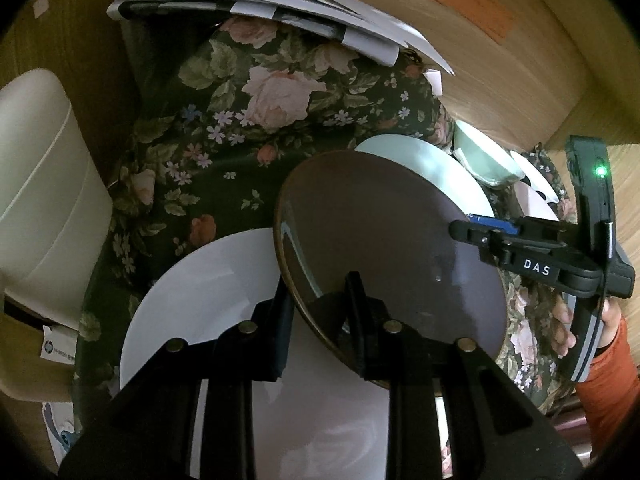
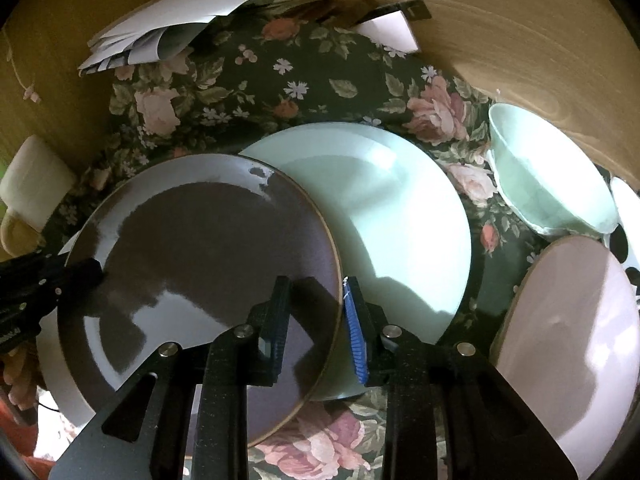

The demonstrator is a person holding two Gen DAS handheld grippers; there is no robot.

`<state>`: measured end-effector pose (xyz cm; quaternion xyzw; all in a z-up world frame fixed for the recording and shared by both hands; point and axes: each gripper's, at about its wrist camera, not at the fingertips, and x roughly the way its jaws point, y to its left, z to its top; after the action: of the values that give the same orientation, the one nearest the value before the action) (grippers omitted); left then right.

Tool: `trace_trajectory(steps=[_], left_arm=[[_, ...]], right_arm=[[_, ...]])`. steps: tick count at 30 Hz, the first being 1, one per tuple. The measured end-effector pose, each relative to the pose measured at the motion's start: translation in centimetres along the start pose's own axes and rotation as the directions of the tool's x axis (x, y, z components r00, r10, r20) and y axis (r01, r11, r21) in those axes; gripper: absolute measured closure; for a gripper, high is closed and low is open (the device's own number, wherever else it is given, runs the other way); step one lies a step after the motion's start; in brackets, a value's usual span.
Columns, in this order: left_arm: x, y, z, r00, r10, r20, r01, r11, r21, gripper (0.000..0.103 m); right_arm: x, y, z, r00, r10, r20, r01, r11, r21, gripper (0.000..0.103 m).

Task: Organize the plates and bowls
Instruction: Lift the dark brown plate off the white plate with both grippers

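A dark brown plate (image 1: pixel 392 240) (image 2: pixel 208 264) is held between both grippers, tilted above a white plate (image 1: pixel 208 304) and partly over a pale green plate (image 2: pixel 392 216) (image 1: pixel 424 160). My left gripper (image 1: pixel 320 308) has its jaws on either side of the brown plate's near rim, closed on it. My right gripper (image 2: pixel 316 320) straddles the plate's opposite rim, one finger above and the blue-padded finger (image 2: pixel 356 336) below; it also shows in the left wrist view (image 1: pixel 480 228). A pale green bowl (image 2: pixel 548 176) stands at the right, and a pink plate (image 2: pixel 572 332) lies in front of it.
A dark floral tablecloth (image 1: pixel 224 128) covers the table. A stack of white papers (image 1: pixel 260 4) lies at the far edge against a wooden wall. A cream container (image 1: pixel 40 184) stands at the left. A black-and-white spotted dish (image 2: pixel 628 240) sits at the far right.
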<state>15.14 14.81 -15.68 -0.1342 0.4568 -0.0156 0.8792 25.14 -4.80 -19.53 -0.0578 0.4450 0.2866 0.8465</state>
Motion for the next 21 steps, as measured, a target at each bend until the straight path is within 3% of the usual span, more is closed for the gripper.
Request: trace_trajectory(steps=[6,12,21], left_arm=[[0.3,0.0,0.1,1.0,-0.003,0.004,0.003,1.0,0.001,0.077],[0.6,-0.1,0.1,1.0,0.018,0.006,-0.018,1.0,-0.008,0.075],[1.1,1.3,0.5,1.0,0.012,-0.006,-0.012,0.998,-0.069,0.073]], right_arm=[[0.9,0.3,-0.1,1.0,-0.003,0.02,0.003,1.0,-0.017,0.073],[0.0,-0.8,-0.8,0.998,0.02,0.059,-0.02,1.0,0.012,0.085],[-0.2,-0.4,-1.8,0.993,0.081,0.084,-0.083,0.996,0.019,0.086]])
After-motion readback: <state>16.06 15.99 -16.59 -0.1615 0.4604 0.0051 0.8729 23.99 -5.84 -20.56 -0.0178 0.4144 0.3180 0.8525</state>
